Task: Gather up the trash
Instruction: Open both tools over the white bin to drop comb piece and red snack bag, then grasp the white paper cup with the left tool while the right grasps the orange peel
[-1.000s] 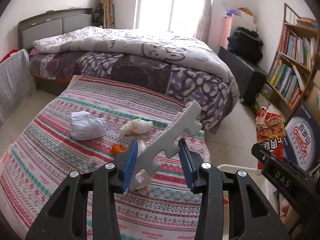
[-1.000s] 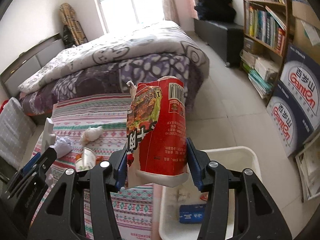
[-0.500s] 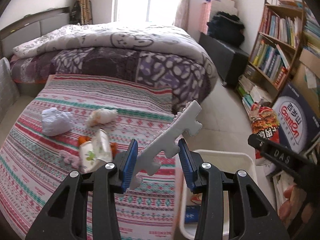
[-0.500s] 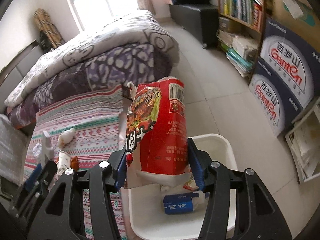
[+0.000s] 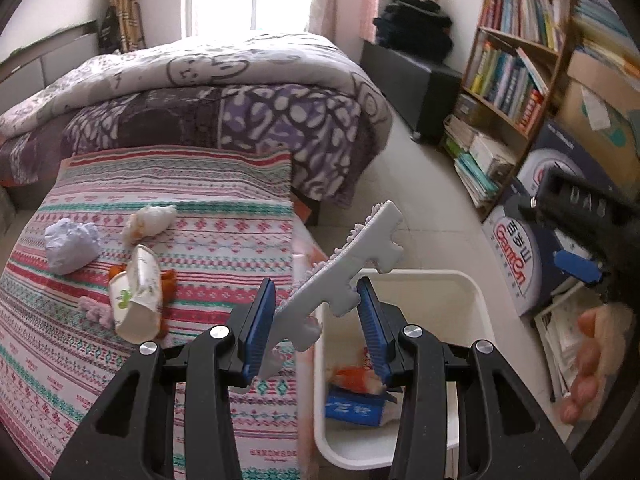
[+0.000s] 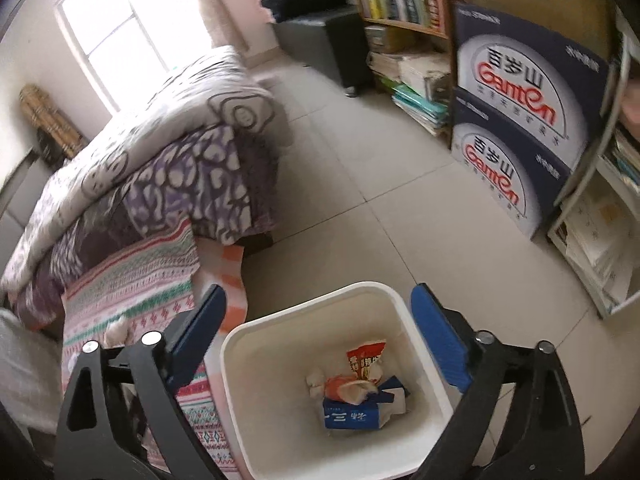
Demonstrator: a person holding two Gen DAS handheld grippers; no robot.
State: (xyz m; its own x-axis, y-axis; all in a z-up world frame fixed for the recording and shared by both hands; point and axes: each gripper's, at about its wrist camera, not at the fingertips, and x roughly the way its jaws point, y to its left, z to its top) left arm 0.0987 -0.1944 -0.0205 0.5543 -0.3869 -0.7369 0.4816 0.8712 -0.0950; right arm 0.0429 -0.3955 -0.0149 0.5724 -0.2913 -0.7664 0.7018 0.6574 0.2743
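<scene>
A white plastic bin [image 6: 236, 364] is standing on the tiled floor, hard against the striped bedspread's edge. Inside it a torn red snack bag [image 6: 365, 358] is lying on a blue carton [image 6: 352, 414] and a crumpled white wad [image 6: 315, 384]. A flat white notched piece [image 5: 344, 268] (fringed along one edge) is tilting over the bin's near rim. On the bedspread a crushed paper cup [image 5: 138, 294], a pale-blue paper ball [image 5: 72, 245] and a cream tissue wad [image 5: 150, 219] are lying close together.

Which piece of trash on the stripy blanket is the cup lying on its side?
The paper cup with green leaf prints, lying tipped over with its open mouth toward the camera. The crumpled white paper ball and the tissue wad behind it are only scrunched lumps.
</scene>
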